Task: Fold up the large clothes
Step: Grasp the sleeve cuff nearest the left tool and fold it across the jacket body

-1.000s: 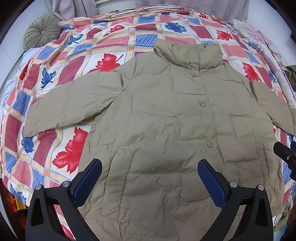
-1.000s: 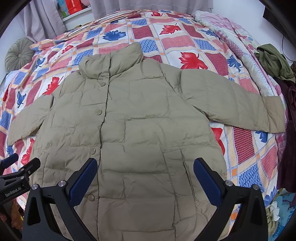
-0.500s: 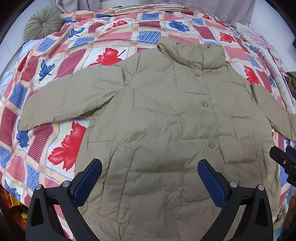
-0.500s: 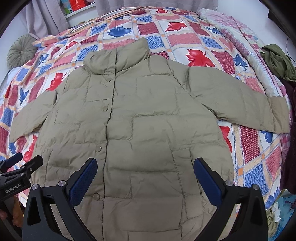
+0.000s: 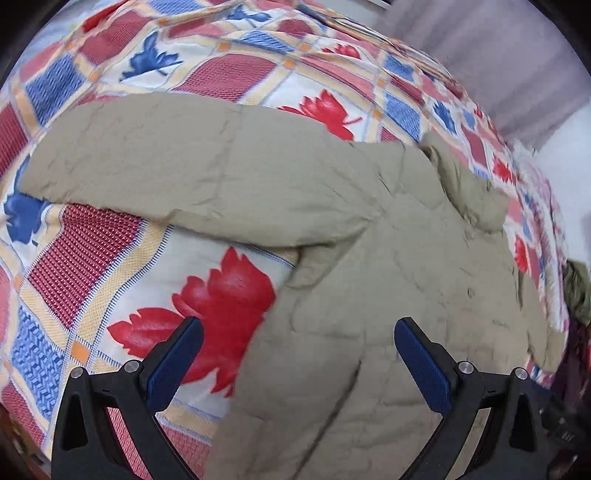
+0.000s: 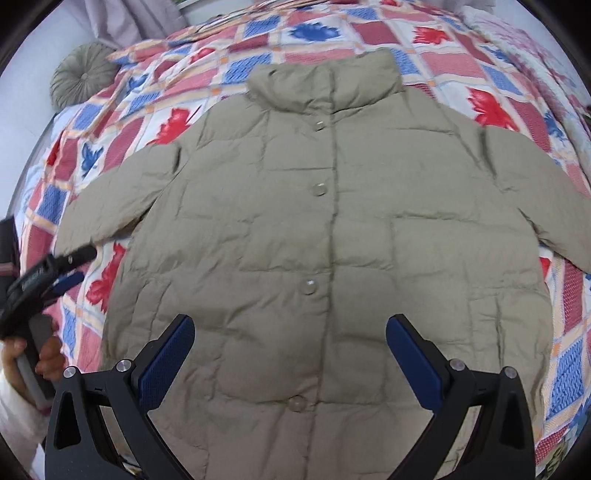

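While a patchwork bedspread [image 6: 373,33] of red and blue leaves fills both views, a khaki quilted jacket [image 6: 332,229] lies flat on it, front up, collar toward the top of the frame. In the right wrist view the right gripper [image 6: 290,345] hangs over the jacket's lower front, jaws wide apart. In the left wrist view the left gripper [image 5: 297,349] straddles the jacket's side edge below one sleeve [image 5: 177,173], jaws likewise spread, nothing held. A round green cushion [image 6: 83,72] sits upper left.
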Motion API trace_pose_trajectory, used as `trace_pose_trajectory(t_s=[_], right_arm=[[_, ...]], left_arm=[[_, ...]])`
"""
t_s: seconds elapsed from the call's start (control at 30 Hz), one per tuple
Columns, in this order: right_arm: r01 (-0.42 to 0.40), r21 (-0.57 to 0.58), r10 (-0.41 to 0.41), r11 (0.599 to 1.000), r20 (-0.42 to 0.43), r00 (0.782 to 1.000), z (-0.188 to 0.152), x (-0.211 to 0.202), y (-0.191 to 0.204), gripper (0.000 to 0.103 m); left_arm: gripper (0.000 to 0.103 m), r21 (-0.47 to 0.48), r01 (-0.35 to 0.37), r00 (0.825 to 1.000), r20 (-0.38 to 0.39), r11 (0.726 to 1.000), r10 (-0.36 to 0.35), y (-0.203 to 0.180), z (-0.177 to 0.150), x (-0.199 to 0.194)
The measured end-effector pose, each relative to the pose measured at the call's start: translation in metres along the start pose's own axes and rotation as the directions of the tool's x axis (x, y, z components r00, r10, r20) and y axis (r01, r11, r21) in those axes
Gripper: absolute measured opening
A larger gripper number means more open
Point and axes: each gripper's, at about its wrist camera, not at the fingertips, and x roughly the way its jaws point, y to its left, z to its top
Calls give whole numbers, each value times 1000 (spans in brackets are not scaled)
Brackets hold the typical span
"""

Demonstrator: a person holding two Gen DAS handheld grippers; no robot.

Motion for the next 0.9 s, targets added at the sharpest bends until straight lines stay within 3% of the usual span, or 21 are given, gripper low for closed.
trace_pose_trajectory(t_s=[0.13,0.23,0.33,0.47,0.53,0.6,0.63,0.7,0.77,0.83,0.9], right_arm=[[23,-127,-26,992,-21,999,-3,18,43,103],[-9,-136,1,991,-56,998,-7,34,62,103],[-31,-125,22,992,-74,997,-8,43,72,103],[-48,-92,41,995,-75,996,-5,51,78,103],[-63,-57,59,996,-66,996,-1,53,77,103],[-80,-22,78,997,-55,995,6,55,77,103],[-90,-1,90,996,-48,995,11,56,77,103],[-108,39,109,993,-26,994,21,58,78,103],[-133,70,132,989,13,991,34,61,80,93],[-165,97,163,982,33,986,49,68,84,26],[-207,138,202,969,47,978,66,82,89,21]], left_arm=[[103,-208,135,991,35,969,-130,74,27,20],[103,-303,178,984,47,936,-172,110,43,40],[102,-334,196,980,87,922,-177,131,64,52],[96,-322,188,979,134,928,-152,140,95,56],[69,-298,154,982,147,942,-114,140,110,57],[16,-242,153,983,141,958,-121,140,121,59],[9,-207,173,979,141,963,-146,138,126,59],[8,-156,137,982,153,978,-112,129,131,50],[8,-93,108,976,198,990,-88,117,132,30],[8,-43,99,967,239,994,-86,106,129,7],[8,13,84,957,277,996,-84,91,127,-14]])
